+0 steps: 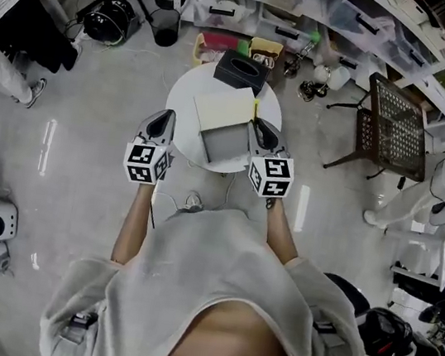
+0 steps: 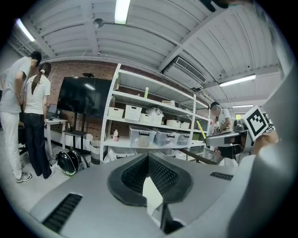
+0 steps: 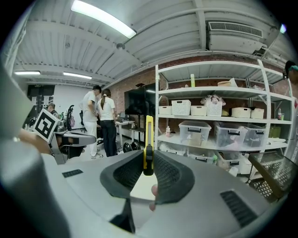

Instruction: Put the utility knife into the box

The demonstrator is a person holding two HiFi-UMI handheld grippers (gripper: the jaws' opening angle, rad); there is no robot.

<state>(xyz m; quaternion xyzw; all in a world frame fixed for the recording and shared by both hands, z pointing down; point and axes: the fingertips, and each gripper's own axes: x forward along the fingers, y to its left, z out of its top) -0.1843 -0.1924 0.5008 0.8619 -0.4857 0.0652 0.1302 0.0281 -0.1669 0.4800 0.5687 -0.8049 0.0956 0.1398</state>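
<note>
A grey open box [image 1: 226, 144] with its cream lid [image 1: 225, 108] folded back stands on a small round white table [image 1: 188, 85]. My right gripper [image 1: 258, 126] hovers at the box's right side, shut on a yellow utility knife [image 1: 256, 109]. In the right gripper view the utility knife [image 3: 148, 137] stands upright between the pads, sticking out past my right gripper [image 3: 148, 160]. My left gripper [image 1: 165, 119] hangs off the table's left edge, beside the box. Its jaws meet at the tips with nothing between them in the left gripper view [image 2: 148, 158].
A black tissue box [image 1: 241, 71] sits at the table's far side. A metal mesh chair [image 1: 393, 129] stands to the right, shelves with plastic bins [image 1: 283, 7] behind. A person [image 1: 10, 9] is at the far left; a helmet [image 1: 108, 19] and a bin [image 1: 164, 25] lie on the floor.
</note>
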